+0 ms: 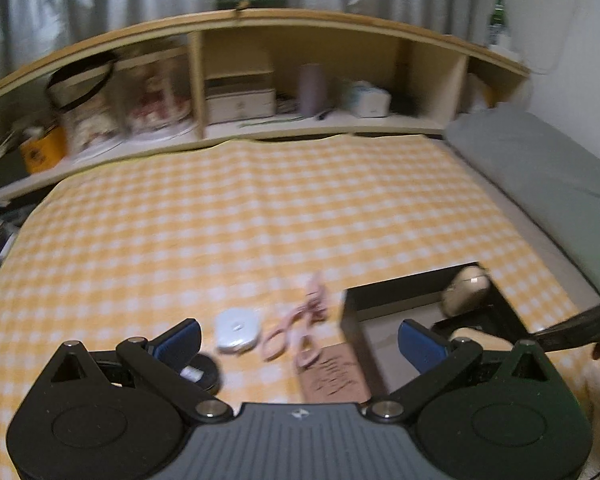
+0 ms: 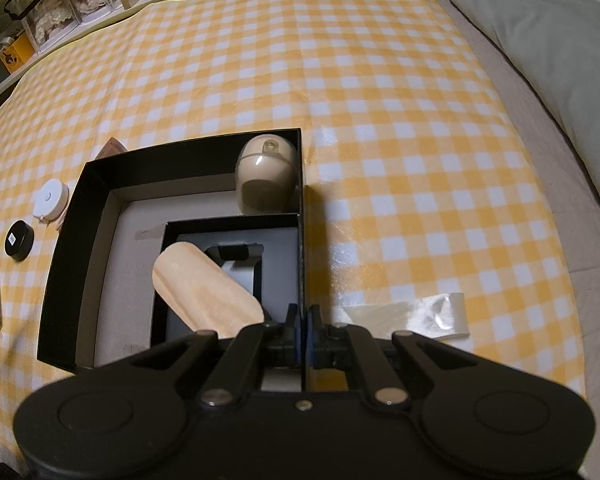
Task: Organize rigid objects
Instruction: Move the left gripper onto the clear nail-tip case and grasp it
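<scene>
The black box sits at lower centre of the right wrist view, already holding a beige mouse and a wooden piece. Your right gripper pinches the box's right wall, jaws nearly shut; hold it steady. Your left gripper is wide open and empty above the white case, lower centre; square up before closing.

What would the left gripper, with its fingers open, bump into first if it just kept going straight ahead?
Probably the pink scissors, lying just ahead between the left gripper's fingers on the checked cloth. The picture is blurred, so depth is uncertain.
</scene>
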The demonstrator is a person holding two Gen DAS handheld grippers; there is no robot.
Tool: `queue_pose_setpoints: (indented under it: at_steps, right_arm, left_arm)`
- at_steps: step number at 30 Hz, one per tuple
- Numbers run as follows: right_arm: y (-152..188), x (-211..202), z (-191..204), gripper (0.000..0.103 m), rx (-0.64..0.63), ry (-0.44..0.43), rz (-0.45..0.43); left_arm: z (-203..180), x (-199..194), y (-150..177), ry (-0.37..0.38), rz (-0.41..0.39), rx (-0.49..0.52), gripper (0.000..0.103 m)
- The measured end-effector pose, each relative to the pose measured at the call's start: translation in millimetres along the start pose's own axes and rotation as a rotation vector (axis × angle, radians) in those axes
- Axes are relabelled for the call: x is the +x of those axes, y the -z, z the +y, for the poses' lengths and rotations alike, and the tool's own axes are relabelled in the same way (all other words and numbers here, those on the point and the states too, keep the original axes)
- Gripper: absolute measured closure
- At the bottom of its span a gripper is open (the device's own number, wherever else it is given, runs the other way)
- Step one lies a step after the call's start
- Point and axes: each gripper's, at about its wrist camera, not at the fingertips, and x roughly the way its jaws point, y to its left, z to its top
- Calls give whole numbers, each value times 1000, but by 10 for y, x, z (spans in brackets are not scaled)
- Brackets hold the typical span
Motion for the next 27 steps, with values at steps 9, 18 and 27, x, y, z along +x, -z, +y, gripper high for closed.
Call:
queue_pose_setpoints:
  at_steps: [9, 18, 27]
  right_arm:
    - [-5, 5, 5, 99, 0, 1, 1]
    - [-1, 0, 11, 99, -1, 2, 0]
    - [29, 1, 14, 99, -6, 2, 2]
  left_arm:
    - [574, 129, 173, -188, 179, -143, 0]
    - [1165, 545, 563, -201, 436, -477, 0]
    - [1333, 739, 724, -283, 481, -626, 3]
